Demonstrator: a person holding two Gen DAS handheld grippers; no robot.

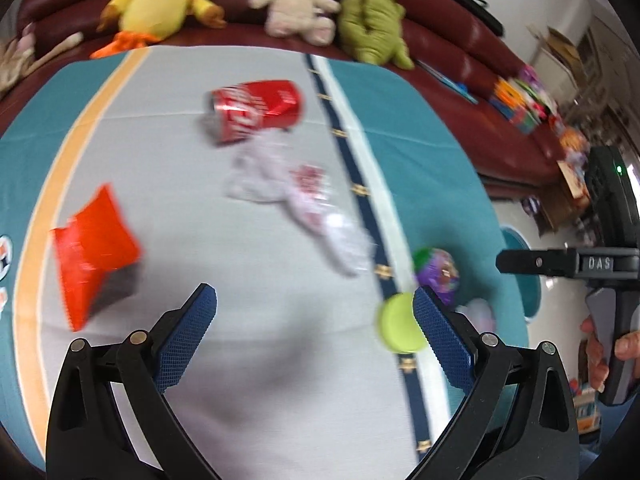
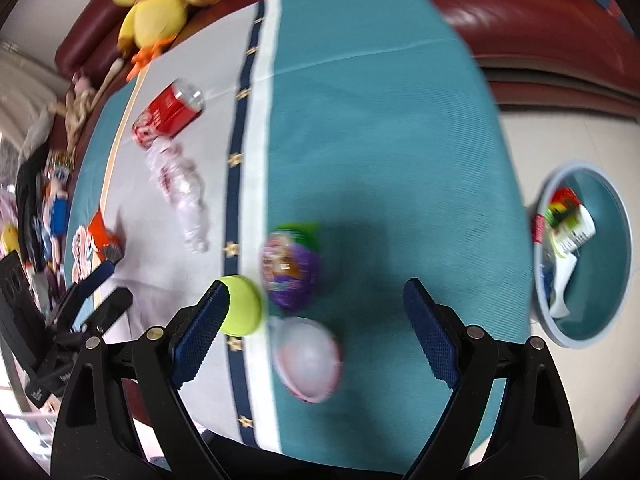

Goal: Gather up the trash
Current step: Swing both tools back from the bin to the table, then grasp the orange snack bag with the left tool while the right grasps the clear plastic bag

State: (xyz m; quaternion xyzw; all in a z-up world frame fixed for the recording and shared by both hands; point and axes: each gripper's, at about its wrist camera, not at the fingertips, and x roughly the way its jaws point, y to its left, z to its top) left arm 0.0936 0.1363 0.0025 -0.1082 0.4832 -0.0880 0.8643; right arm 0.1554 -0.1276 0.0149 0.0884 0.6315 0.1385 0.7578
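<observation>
Your left tool (image 1: 314,322) and right tool (image 2: 316,316) are both released and empty; some trash sits in the bin (image 2: 616,280) off the desk's edge, while can (image 1: 256,110), wrappers and capsule halves (image 2: 290,264) remain on the desk (image 2: 380,120)

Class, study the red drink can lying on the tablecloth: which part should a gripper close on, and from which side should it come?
Grip the red can across the middle of its round body, coming from above. It lies on its side on the tablecloth, so the curved wall faces up. A crumpled clear wrapper lies close beside it, so probably stay clear of that side.
</observation>
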